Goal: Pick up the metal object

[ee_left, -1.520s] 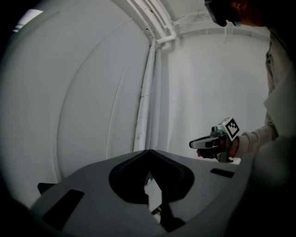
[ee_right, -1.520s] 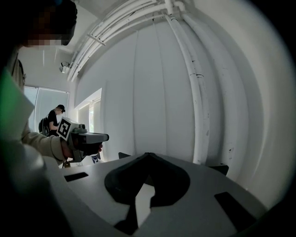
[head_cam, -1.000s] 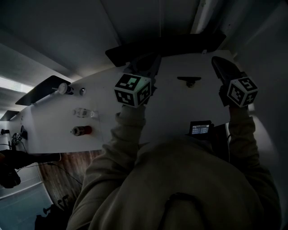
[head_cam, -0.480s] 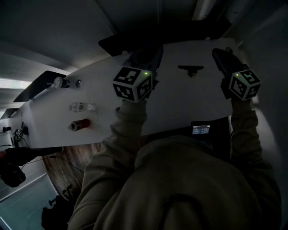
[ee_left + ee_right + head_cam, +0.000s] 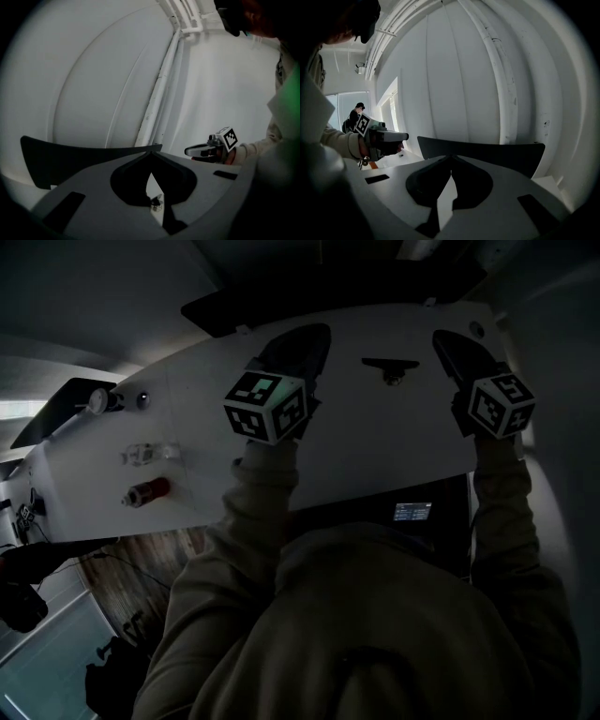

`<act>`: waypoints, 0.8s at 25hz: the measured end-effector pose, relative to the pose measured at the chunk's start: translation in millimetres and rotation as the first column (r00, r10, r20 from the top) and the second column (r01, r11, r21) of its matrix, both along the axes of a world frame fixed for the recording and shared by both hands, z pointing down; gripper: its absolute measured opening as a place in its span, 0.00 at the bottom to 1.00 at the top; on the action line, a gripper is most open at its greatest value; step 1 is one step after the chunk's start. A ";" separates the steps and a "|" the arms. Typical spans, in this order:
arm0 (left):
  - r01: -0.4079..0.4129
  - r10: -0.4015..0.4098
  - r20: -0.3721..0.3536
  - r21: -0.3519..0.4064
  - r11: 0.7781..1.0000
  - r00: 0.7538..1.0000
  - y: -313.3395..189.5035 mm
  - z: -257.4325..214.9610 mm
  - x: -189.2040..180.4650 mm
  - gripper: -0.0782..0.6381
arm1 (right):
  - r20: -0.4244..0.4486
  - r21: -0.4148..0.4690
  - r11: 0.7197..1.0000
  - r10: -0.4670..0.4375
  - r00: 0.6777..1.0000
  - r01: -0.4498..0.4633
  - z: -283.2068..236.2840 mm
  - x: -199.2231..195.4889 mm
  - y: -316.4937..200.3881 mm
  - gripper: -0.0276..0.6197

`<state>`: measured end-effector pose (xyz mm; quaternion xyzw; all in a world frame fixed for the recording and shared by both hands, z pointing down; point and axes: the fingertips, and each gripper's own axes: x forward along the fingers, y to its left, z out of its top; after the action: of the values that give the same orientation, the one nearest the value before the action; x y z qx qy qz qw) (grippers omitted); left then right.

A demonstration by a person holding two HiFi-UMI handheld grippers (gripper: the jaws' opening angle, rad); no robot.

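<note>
Head view, left gripper: the left gripper (image 5: 305, 343) is hovering over the white table (image 5: 375, 446) at upper centre, with its marker cube nearest the camera.
Head view, right gripper: the right gripper (image 5: 455, 351) is hanging over the table at upper right, well apart from the left one.
Head view, metal object: the metal object (image 5: 391, 371) is lying on the table between the 2 grippers, touched by neither.
Head view, other things: a red cylinder (image 5: 148, 491), a clear item (image 5: 145, 454) and a round dial (image 5: 98, 401) are sitting at the table's left end.
Left gripper view, jaws: the left gripper (image 5: 150, 153) is showing its 2 jaws meeting at the tips, with nothing between them.
Left gripper view, slit: a small shiny piece (image 5: 156, 202) is showing on the table through the narrow slit below the tips.
Left gripper view, right side: the right gripper (image 5: 211, 150) is appearing at right centre.
Right gripper view, jaws: the right gripper (image 5: 451, 158) is keeping its 2 jaws together at the tips, gripping nothing.
Right gripper view, left side: the left gripper (image 5: 386, 138) is showing at left centre.
</note>
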<state>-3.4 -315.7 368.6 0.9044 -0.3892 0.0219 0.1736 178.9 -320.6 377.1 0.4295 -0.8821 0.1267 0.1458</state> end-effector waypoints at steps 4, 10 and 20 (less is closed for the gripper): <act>0.008 -0.009 -0.013 -0.035 0.999 1.000 -6.5 17.1 -2.5 0.11 | -0.021 -0.049 0.999 0.000 1.000 -0.001 24.0 2.3 0.1 0.08; 0.000 -0.002 -0.024 -0.095 0.995 1.000 -2.6 51.6 7.0 0.11 | -0.024 -0.070 0.998 -0.003 1.000 0.001 50.4 6.8 -8.4 0.08; -0.016 0.009 -0.033 -0.189 0.982 0.999 5.3 107.6 16.4 0.11 | -0.088 -0.128 0.992 -0.005 0.996 -0.006 104.6 10.4 -11.0 0.08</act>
<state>13.0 -310.5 476.2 0.8864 -0.3768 0.0454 0.2649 189.3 -331.6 481.7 0.4247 -0.8647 0.1642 0.2118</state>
